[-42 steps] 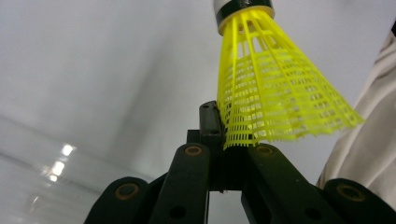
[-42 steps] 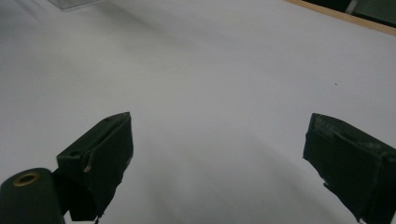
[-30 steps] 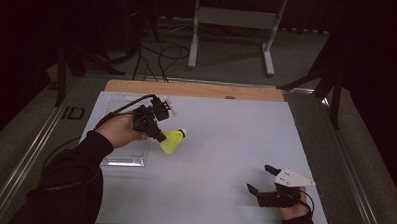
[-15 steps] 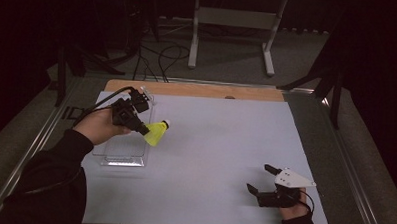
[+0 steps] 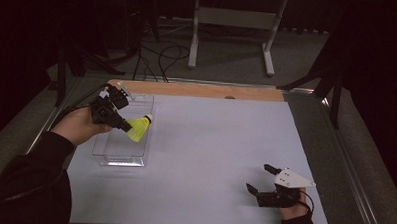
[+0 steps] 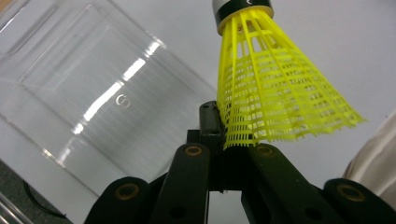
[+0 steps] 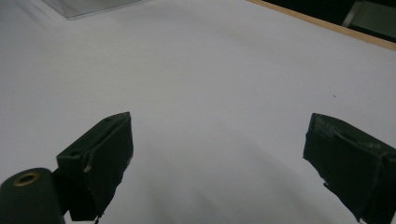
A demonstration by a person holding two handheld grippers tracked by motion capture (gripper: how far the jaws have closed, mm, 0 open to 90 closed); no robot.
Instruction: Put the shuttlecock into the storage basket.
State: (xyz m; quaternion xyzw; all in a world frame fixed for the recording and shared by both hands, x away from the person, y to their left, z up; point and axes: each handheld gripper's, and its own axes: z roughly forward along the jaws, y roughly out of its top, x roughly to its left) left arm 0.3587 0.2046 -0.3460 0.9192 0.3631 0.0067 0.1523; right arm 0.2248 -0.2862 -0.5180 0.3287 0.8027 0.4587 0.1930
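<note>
From the high view, my left gripper point(image 5: 122, 125) clamps the rim of a yellow shuttlecock point(image 5: 139, 128) and holds it above the clear plastic box point(image 5: 116, 150), which sits by the table's point(image 5: 210, 142) far left corner. The shuttlecock's cork end points toward the table's middle. My right gripper point(image 5: 260, 180) rests near the near right corner, its jaws spread with nothing between them.

In the left gripper view, my jaws pinch the skirt's edge of the shuttlecock point(image 6: 271, 93), its black-banded cork pointing away from me; the clear plastic box point(image 6: 93, 93) lies below, to the left.

In the right gripper view, my right gripper point(image 7: 219, 154) stands wide open over bare white table point(image 7: 210, 70).
</note>
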